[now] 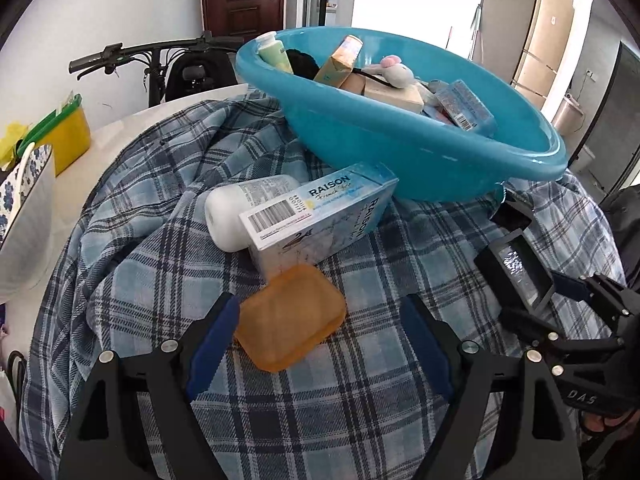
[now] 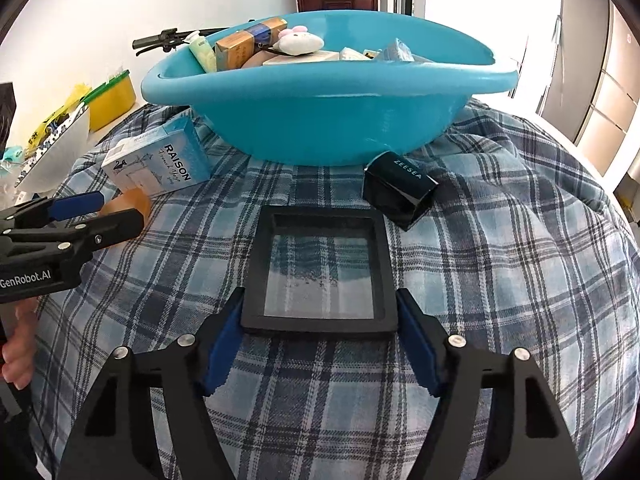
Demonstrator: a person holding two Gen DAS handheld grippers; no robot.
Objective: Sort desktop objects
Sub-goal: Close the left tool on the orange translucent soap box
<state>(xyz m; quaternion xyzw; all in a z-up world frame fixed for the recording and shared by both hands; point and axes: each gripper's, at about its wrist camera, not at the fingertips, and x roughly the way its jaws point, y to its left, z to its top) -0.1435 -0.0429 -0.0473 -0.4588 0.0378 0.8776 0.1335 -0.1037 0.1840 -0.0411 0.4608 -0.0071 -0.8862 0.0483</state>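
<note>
A blue basin [image 1: 400,148] [image 2: 320,120] holding several items sits on a plaid cloth. In front of it lie a RAISON box [image 1: 320,220] [image 2: 160,160], a white bottle [image 1: 236,212], an orange soap bar [image 1: 292,316] [image 2: 128,204], a black square frame case [image 2: 320,268] [image 1: 516,268] and a black ZEESEA box [image 2: 400,188]. My left gripper [image 1: 320,320] is open, its fingers on either side of the soap, the left pad against it. My right gripper [image 2: 320,316] is open around the near end of the black frame, pads close to its sides.
A yellow box with a green lid [image 1: 68,132] [image 2: 112,100] and a floral bowl [image 1: 24,208] stand at the table's left. A bicycle handlebar [image 1: 152,52] is behind the table. The plaid cloth [image 2: 500,280] covers the table.
</note>
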